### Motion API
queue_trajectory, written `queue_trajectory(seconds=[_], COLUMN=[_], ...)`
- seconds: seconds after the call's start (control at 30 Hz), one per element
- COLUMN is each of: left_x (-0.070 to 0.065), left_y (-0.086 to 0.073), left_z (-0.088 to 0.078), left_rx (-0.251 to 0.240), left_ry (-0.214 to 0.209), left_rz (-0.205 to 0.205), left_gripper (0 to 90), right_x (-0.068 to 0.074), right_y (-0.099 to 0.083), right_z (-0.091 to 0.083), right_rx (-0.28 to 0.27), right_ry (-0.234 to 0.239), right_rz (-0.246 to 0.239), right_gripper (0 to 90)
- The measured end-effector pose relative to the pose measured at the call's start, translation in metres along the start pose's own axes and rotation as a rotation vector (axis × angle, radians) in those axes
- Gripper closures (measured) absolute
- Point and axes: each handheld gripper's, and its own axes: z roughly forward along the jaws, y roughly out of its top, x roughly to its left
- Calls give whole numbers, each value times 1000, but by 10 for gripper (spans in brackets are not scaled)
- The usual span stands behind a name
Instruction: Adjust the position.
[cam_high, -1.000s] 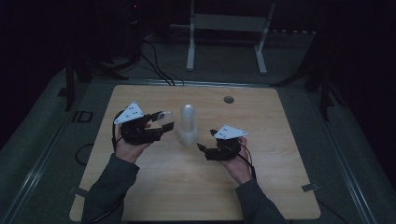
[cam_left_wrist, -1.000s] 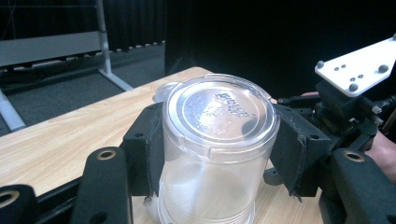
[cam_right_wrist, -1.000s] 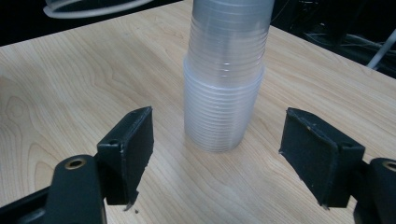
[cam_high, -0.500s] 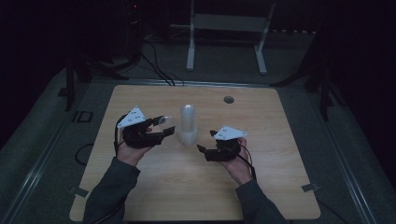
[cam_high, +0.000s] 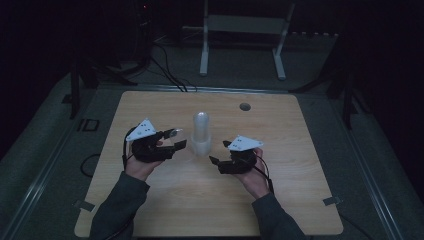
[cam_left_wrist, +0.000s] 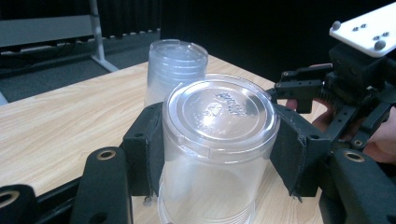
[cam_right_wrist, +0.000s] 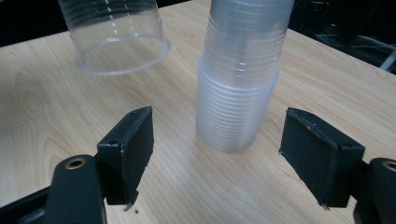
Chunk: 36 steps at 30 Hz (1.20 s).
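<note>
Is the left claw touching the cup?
Touching. The left gripper view shows the left claw with both pads pressed against the sides of the upside-down cup.

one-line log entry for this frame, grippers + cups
left gripper: shut on clear cup, upside down, off table | right gripper: open, empty, facing cup stack | cup stack: upright on table

cups (cam_left_wrist: 212, 154): clear glossy plastic | table (cam_high: 300, 200): matt wood, perhaps laminate
</note>
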Motion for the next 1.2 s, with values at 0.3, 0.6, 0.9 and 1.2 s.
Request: queue_trajectory(seconds=[0.3, 0.6, 0.9, 1.2], left_x=[1, 0, -1, -2], left_y=[-3, -8, -12, -15], left_z=[0, 4, 6, 9], left_rx=[-4, 1, 11, 22], left_ry=[-7, -24, -33, -55], left_rz=[1, -2, 0, 10], left_gripper=[408, 409, 409, 410], right_x=[2, 4, 8, 9], right_y=[3, 5, 7, 10], right_z=[-4, -7, -8, -10], right_rx=[-16, -28, -38, -52], right_ry=[16, 31, 50, 71], right_rz=[-2, -8, -21, -26], right_gripper=[274, 273, 273, 274])
